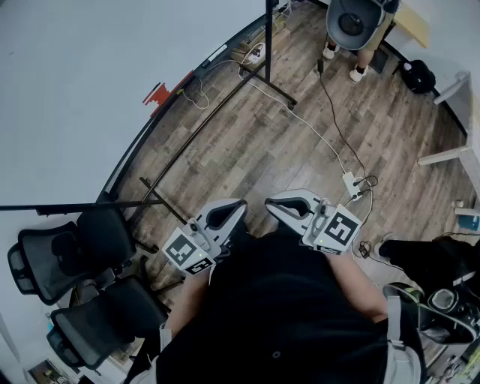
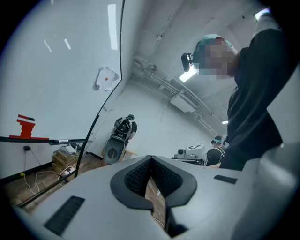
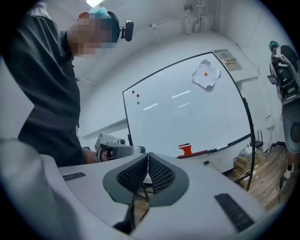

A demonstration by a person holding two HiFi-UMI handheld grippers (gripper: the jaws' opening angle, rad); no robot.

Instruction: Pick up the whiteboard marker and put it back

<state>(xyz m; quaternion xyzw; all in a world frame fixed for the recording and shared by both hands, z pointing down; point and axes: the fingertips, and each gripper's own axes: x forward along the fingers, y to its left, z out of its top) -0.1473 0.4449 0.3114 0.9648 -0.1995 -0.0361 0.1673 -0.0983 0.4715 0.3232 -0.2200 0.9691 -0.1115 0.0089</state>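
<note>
A whiteboard (image 3: 187, 108) stands ahead in the right gripper view, with a red block (image 3: 185, 150) on its lower ledge. A pale whiteboard marker (image 3: 219, 148) lies on that ledge to the block's right. The left gripper view shows the same red block (image 2: 26, 124) and the marker (image 2: 58, 141) far off at the left. My left gripper (image 1: 229, 208) and right gripper (image 1: 281, 202) are held close to my body over the wooden floor, side by side. Both are shut and hold nothing, their pads meeting at the tips (image 2: 151, 159) (image 3: 148, 156).
Two black office chairs (image 1: 67, 255) stand at the lower left. A black stand pole (image 1: 268, 37) and floor rails (image 1: 202, 127) lie ahead. Cables and a power strip (image 1: 351, 184) cross the floor. Another person (image 1: 352, 22) stands at the far end, near a black bag (image 1: 416, 75).
</note>
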